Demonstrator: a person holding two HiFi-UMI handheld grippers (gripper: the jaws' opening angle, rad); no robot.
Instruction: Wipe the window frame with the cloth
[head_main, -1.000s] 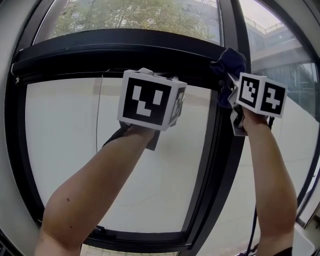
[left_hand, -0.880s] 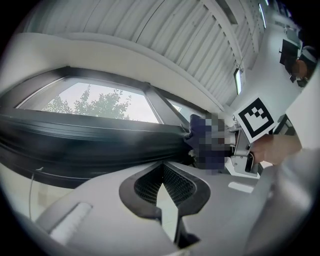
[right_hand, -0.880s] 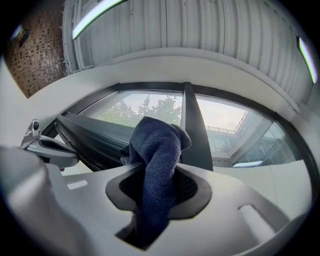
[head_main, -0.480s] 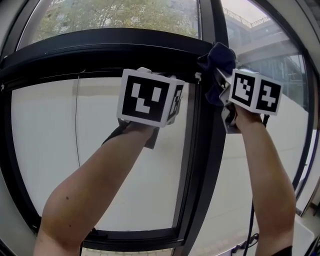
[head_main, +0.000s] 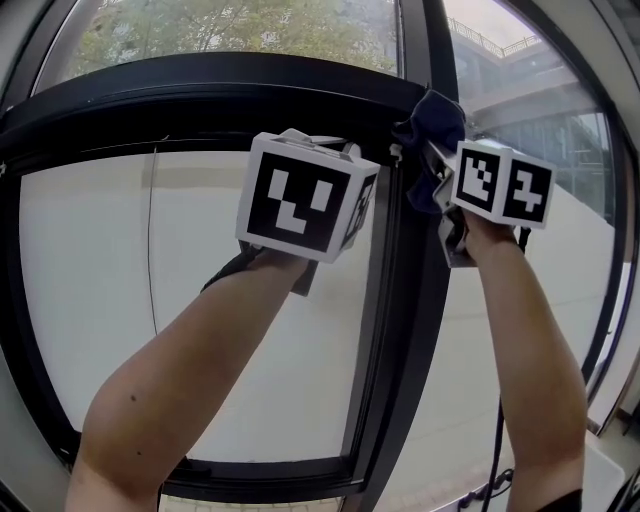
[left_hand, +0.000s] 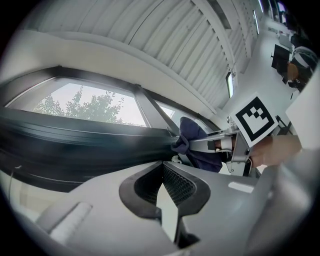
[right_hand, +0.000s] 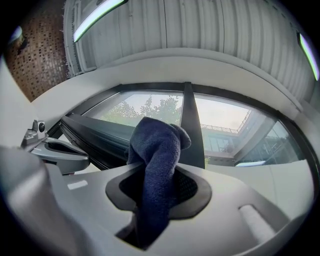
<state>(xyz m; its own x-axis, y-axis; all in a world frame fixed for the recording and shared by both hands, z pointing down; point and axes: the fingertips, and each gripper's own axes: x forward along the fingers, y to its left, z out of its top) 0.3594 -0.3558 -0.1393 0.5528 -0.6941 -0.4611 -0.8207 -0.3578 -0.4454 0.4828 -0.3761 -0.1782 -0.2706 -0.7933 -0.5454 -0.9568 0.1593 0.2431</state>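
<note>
A dark blue cloth (head_main: 432, 118) is bunched against the black window frame (head_main: 200, 95), at the corner where the top rail meets the upright post (head_main: 415, 300). My right gripper (head_main: 436, 160) is shut on the cloth, which rises between its jaws (right_hand: 157, 170) in the right gripper view. My left gripper (head_main: 335, 150) is held up just left of the post, below the top rail, mostly hidden behind its marker cube. In the left gripper view its jaws (left_hand: 162, 167) are shut with nothing between them, and the cloth (left_hand: 196, 142) shows to their right.
Pale glass panes (head_main: 120, 300) fill the sash below the rail, with trees (head_main: 230, 30) and a building (head_main: 540, 110) outside. The sash's bottom rail (head_main: 270, 470) runs low in the head view. A ribbed white ceiling (right_hand: 200, 25) is overhead.
The head view has swung a little to the right, so the post sits further left in the picture. The cloth stays at the frame corner. Both grippers have barely moved.
</note>
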